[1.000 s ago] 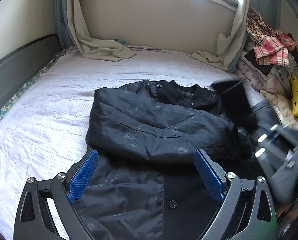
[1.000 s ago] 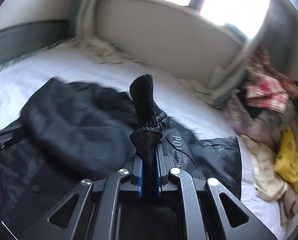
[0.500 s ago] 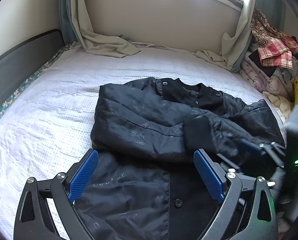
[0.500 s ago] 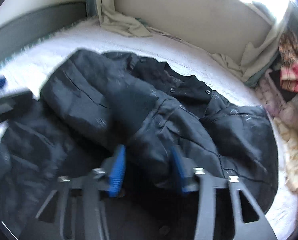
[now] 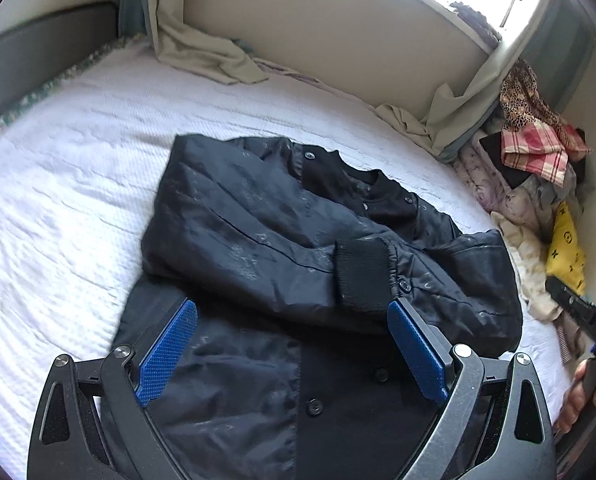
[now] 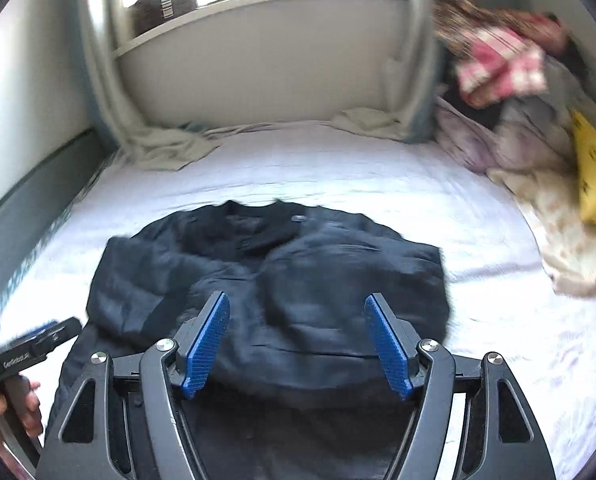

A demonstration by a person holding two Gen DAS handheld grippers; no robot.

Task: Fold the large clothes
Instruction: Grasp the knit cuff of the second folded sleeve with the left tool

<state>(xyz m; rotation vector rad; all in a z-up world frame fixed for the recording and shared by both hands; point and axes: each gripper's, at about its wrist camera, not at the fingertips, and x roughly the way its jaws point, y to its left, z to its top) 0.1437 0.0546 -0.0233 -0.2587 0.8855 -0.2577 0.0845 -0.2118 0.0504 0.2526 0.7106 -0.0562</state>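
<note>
On the bed (image 5: 78,184), both sleeves lie folded across the jacket (image 5: 282,248); with the left claw (image 5: 294,352) and the right claw (image 6: 298,344) gaping empty, the right having just been opening, the six-o'clock hem likely needs gripping next.

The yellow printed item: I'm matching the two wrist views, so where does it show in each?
Left wrist: yellow printed item at the right edge, mid-height, in the clothes pile.
Right wrist: at the right edge, blurred.
Shared landmark: black jacket, centre of both.

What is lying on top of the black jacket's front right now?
Both sleeves are folded across the jacket front; the ribbed cuff rests on top, mid-chest. The chest and upper buttons beneath are covered. Lower buttons show. Both grippers are open, holding nothing.
</note>
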